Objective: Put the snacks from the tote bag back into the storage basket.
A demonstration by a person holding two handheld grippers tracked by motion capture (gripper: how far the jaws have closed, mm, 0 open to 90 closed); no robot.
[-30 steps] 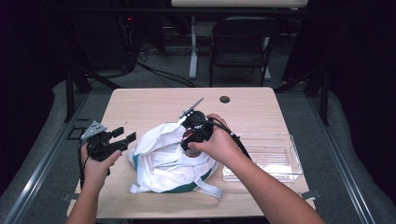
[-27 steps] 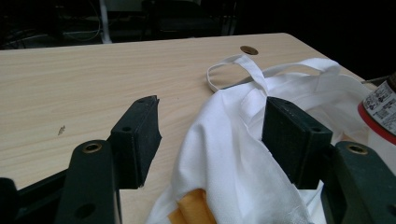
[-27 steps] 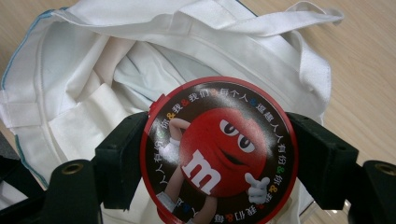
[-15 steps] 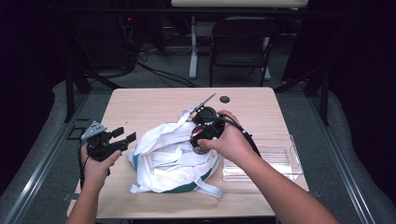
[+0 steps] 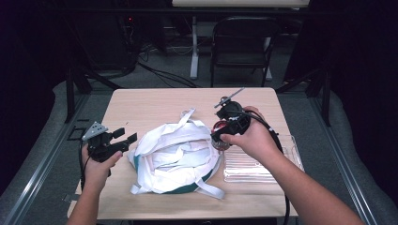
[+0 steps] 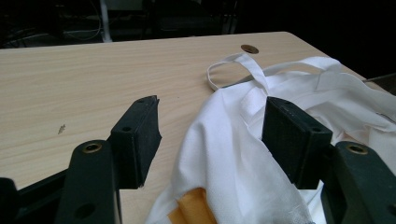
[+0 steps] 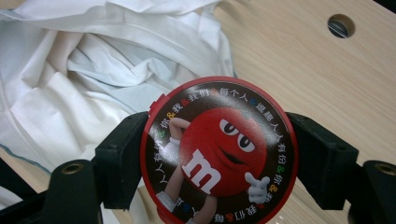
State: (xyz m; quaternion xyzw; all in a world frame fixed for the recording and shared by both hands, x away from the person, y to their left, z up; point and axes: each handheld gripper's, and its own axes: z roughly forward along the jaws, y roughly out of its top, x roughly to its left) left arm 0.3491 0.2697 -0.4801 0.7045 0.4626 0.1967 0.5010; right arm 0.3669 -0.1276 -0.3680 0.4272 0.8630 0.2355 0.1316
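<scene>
A round red candy tin point(image 7: 219, 151) with a red cartoon character on its lid is clamped across its rim by my right gripper point(image 7: 218, 140). From above, that gripper point(image 5: 222, 135) holds the tin point(image 5: 218, 126) just past the right edge of a crumpled white cloth bag point(image 5: 173, 157), close to a clear tray. My left gripper point(image 5: 118, 138) hovers open at the bag's left edge. In the left gripper view, a fold of the bag point(image 6: 233, 154) lies between the wide-apart jaws of that gripper point(image 6: 212, 123), and an orange patch point(image 6: 194, 210) shows under the cloth.
A clear plastic tray point(image 5: 281, 171) lies at the table's right front, under the right forearm. The wooden table point(image 5: 155, 105) has a cable hole point(image 7: 341, 24) near its far edge. A folding chair point(image 5: 241, 44) stands beyond the table.
My right gripper has carried the tin rightward, from above the bag's middle to its right edge beside the tray. The left gripper has stayed in place.
</scene>
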